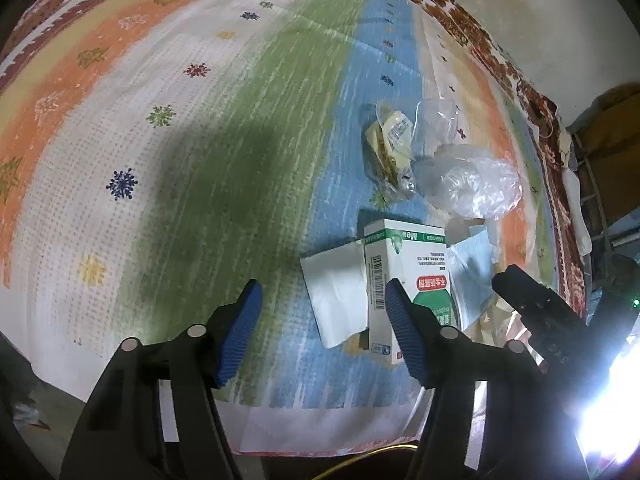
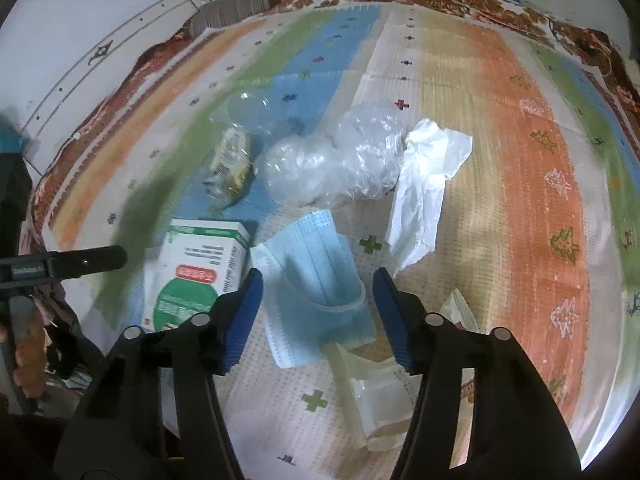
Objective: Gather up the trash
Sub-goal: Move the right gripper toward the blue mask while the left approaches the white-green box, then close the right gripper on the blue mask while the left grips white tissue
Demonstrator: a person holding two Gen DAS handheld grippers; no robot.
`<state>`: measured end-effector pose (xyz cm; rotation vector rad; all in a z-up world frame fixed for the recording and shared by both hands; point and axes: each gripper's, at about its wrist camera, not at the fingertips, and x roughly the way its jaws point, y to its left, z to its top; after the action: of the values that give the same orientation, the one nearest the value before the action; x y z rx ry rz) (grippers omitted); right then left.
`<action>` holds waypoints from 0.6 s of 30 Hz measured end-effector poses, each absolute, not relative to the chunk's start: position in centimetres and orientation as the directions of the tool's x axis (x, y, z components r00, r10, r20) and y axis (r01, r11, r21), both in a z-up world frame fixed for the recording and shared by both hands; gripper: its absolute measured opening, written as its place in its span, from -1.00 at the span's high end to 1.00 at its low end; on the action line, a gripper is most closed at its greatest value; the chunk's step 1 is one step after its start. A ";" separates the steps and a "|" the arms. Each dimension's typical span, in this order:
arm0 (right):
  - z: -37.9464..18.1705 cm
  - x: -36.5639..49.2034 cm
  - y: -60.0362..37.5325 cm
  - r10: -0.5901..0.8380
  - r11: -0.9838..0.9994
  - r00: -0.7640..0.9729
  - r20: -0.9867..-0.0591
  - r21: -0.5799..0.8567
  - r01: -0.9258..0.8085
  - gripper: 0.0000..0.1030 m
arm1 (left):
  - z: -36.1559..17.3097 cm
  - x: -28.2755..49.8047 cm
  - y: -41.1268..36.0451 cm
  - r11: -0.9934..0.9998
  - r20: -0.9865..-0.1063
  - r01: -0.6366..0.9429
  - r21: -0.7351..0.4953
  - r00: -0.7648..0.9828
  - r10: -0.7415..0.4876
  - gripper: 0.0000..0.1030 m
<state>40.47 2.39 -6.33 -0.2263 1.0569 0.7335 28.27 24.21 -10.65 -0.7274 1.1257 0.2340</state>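
Note:
Trash lies in a cluster on a striped cloth [image 1: 200, 160]. My left gripper [image 1: 323, 288] is open above a white sheet of paper [image 1: 340, 304], and its right finger stands against a white-and-green medicine box [image 1: 404, 256]. My right gripper [image 2: 318, 276] is open with a blue face mask [image 2: 320, 292] lying between its fingers; the pads are not pressing on it. The box [image 2: 200, 264] sits just left of the mask. Beyond them lie crumpled clear plastic [image 2: 340, 160], a yellow wrapper in a clear bag [image 2: 232, 160] and a crumpled white tissue [image 2: 424, 192].
A flat clear packet [image 2: 376, 400] lies near the right gripper's right finger. The cloth's near edge [image 1: 320, 432] drops off below the left gripper. A wall [image 2: 100, 40] runs behind, with a grey ribbed roll [image 2: 236, 8] against it. Bright glare [image 1: 612, 400] fills the lower right.

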 end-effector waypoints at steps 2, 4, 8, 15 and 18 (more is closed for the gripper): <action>-6.8 40.8 2.5 0.432 0.748 0.276 -0.858 0.170 -0.641 0.10 | -11.2 28.6 24.1 0.754 -0.888 -0.518 -0.405 0.421 -0.188 -0.07; -7.1 41.0 2.7 0.430 0.747 0.269 -0.862 0.173 -0.642 0.23 | -11.8 29.1 23.8 0.765 -0.895 -0.512 -0.390 0.405 -0.185 -0.03; -7.7 41.0 3.3 0.420 0.743 0.263 -0.869 0.163 -0.649 0.43 | -12.6 29.7 23.6 0.782 -0.909 -0.509 -0.360 0.380 -0.171 0.08; -8.6 40.6 4.4 0.385 0.730 0.267 -0.883 0.114 -0.674 0.74 | -13.3 30.5 23.1 0.826 -0.934 -0.493 -0.272 0.343 -0.103 0.51; -9.4 40.5 4.5 0.375 0.728 0.262 -0.889 0.107 -0.677 0.83 | -13.4 30.7 22.9 0.833 -0.935 -0.483 -0.271 0.338 -0.108 0.84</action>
<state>40.51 4.51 -9.43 -0.3238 1.0921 0.7285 30.71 22.91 -13.38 -0.5687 1.2173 0.2622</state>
